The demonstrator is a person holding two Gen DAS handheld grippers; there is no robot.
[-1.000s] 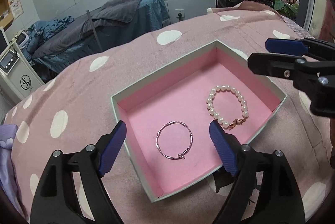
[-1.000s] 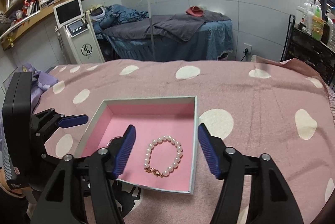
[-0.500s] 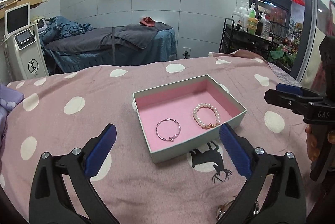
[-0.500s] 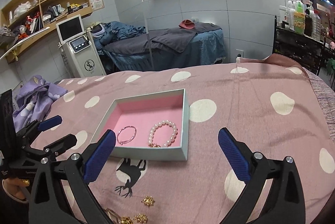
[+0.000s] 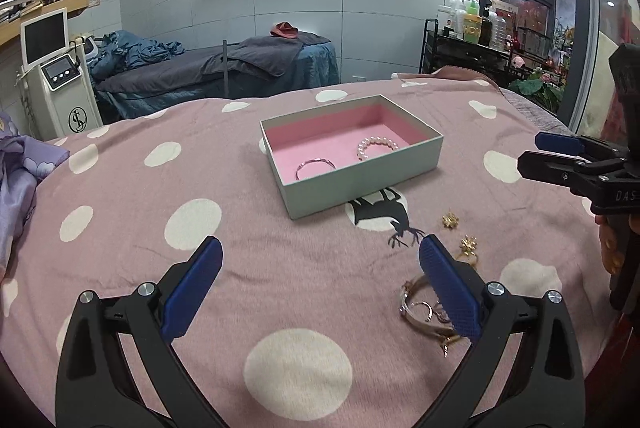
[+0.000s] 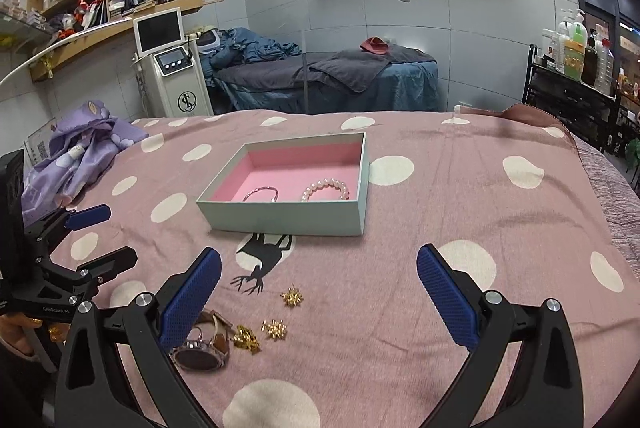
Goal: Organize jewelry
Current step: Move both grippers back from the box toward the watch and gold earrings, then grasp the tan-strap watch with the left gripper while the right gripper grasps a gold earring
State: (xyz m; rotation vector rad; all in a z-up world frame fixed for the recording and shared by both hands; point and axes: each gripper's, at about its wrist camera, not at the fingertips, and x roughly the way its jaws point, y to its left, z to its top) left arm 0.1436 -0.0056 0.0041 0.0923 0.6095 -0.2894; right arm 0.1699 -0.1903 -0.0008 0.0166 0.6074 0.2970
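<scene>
A pale green box [image 5: 360, 184] [image 6: 280, 218] with a pink lining sits on the pink spotted blanket. In it lie a silver bangle [image 5: 315, 166] [image 6: 261, 193] and a pearl bracelet [image 5: 377, 145] [image 6: 325, 188]. Nearer to me on the blanket lie a wristwatch [image 6: 202, 350] [image 5: 418, 308] and three small gold ornaments [image 6: 292, 297] [image 6: 274, 329] [image 6: 245, 338]. My left gripper [image 5: 320, 276] is open and empty, with the watch beside its right finger. My right gripper [image 6: 318, 284] is open and empty above the gold pieces, the watch partly behind its left finger.
A crumpled purple cloth [image 6: 76, 156] lies at the blanket's left edge. Behind stand a white machine with a screen [image 6: 172, 68], a treatment bed [image 6: 332, 80] and a black cart with bottles [image 6: 576, 84]. The blanket drops away at the right edge [image 6: 608, 180].
Both grippers have drawn back from inside the box toward me and their jaws have spread wider. The watch and gold ornaments have come into view near the fingers.
</scene>
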